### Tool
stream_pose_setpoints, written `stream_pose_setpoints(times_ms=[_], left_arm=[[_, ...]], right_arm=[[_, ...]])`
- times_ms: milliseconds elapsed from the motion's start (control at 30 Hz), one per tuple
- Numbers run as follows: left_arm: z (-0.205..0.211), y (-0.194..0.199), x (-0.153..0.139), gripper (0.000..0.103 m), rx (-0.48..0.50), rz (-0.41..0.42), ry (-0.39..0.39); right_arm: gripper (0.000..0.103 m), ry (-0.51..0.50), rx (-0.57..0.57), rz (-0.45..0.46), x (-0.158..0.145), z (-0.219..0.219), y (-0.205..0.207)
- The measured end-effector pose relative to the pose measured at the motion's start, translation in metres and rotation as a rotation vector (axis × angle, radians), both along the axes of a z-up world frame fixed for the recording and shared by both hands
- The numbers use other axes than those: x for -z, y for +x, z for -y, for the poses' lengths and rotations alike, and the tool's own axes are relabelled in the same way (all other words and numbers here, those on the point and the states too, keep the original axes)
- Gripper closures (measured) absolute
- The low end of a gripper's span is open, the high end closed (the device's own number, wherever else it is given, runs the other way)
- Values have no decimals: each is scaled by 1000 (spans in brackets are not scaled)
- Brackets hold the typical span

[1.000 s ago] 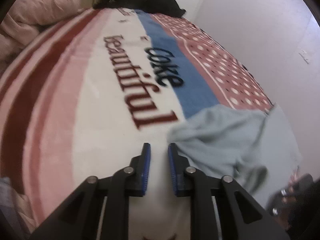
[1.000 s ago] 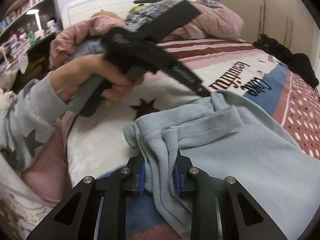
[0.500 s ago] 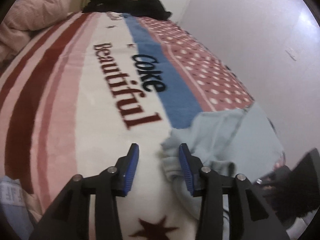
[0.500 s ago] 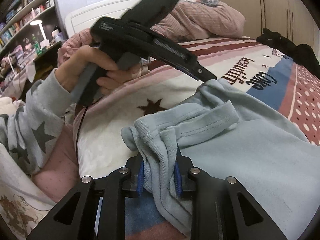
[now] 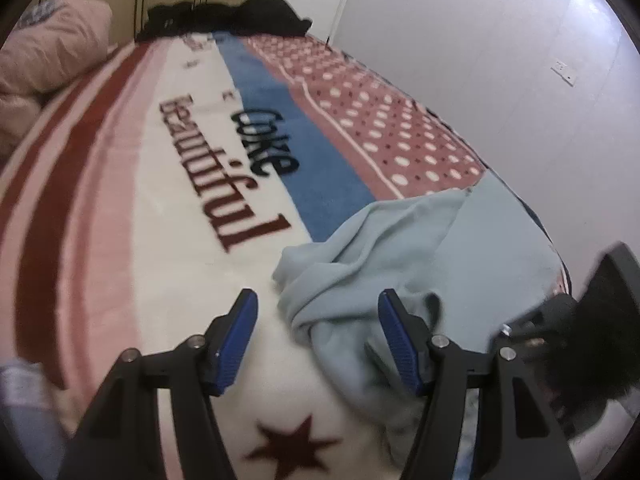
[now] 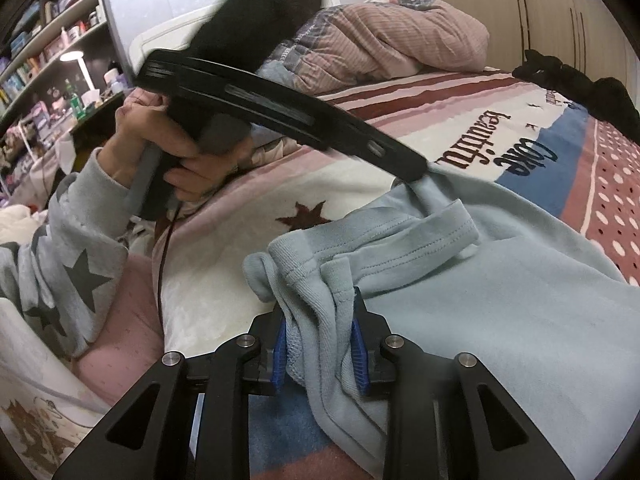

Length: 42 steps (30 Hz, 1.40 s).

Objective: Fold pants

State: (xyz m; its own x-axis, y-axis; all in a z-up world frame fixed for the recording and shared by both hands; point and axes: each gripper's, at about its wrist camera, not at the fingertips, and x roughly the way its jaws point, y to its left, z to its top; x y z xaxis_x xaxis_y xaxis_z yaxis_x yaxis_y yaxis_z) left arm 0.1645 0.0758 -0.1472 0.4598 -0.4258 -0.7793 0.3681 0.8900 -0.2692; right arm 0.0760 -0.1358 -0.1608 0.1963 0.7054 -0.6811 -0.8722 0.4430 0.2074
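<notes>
left tool [image 5: 316,336]: black arms, blue ribbed pads, silver screws | right tool [image 6: 320,334]: same build | left hand [image 6: 160,148]: bare skin, pale-blue sleeve [image 6: 60,248] with grey stars

The left gripper [image 5: 318,330] is seen with its blue pads [image 5: 236,338] spread wide, and a bunched edge of the pale blue pants [image 5: 420,248] is framed between them; whether either pad touches the cloth cannot be told. The pants are spread over a blanket [image 5: 120,208], right of its dark red lettering. A red star [image 5: 290,450] is printed on the blanket just below the pants. Dark clothes [image 5: 228,16] are piled well beyond the pants, and a pink quilt [image 5: 44,56] is heaped to their far left.
</notes>
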Motion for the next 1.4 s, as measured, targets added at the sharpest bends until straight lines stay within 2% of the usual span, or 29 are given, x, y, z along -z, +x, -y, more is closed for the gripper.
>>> stream_pose_setpoints(times_ms=[133, 200, 300, 467, 533, 600, 700, 767, 833, 967, 1033, 1133, 1233, 1300, 1400], left_arm=[[1, 18, 17, 78, -48, -24, -13], [-6, 24, 21, 91, -85, -32, -53], [-13, 33, 21, 93, -152, -22, -73], [-7, 44, 27, 93, -163, -31, -36], [-9, 47, 28, 83, -194, -35, -26], [-12, 48, 27, 69, -224, -33, -15], [-19, 41, 18, 55, -256, -19, -1], [-22, 34, 7, 53, -271, 9, 3], [-29, 26, -7, 48, -291, 34, 0], [-38, 3, -31, 41, -305, 52, -37], [-37, -13, -35, 36, -288, 41, -69], [-28, -31, -31, 30, -262, 11, -121], [-5, -40, -17, 28, -212, -36, -157], [13, -42, -8, 28, -181, -50, -127], [33, -33, 7, 28, -202, -61, 0]], right_arm=[[80, 1, -1, 2, 1, -1, -1], [80, 11, 0, -7, 2, 0, 1], [79, 22, -2, -18, 2, 1, 3], [79, 29, -9, -24, 3, 1, 4], [79, 33, -8, -29, 3, 1, 5], [79, 35, -7, -33, 3, 2, 7], [79, 34, 1, -32, 0, 4, 6], [74, 57, 15, -50, -7, 10, 7], [61, 99, 36, -75, -19, 22, 10], [50, 167, 126, -55, -49, 60, 15], [39, 170, 214, -25, -61, 85, 20], [37, 119, 412, 10, -68, 131, 32], [37, 38, 565, -7, -59, 163, 45], [37, 36, 611, -36, -51, 178, 48], [37, 65, 634, -90, -40, 194, 51]])
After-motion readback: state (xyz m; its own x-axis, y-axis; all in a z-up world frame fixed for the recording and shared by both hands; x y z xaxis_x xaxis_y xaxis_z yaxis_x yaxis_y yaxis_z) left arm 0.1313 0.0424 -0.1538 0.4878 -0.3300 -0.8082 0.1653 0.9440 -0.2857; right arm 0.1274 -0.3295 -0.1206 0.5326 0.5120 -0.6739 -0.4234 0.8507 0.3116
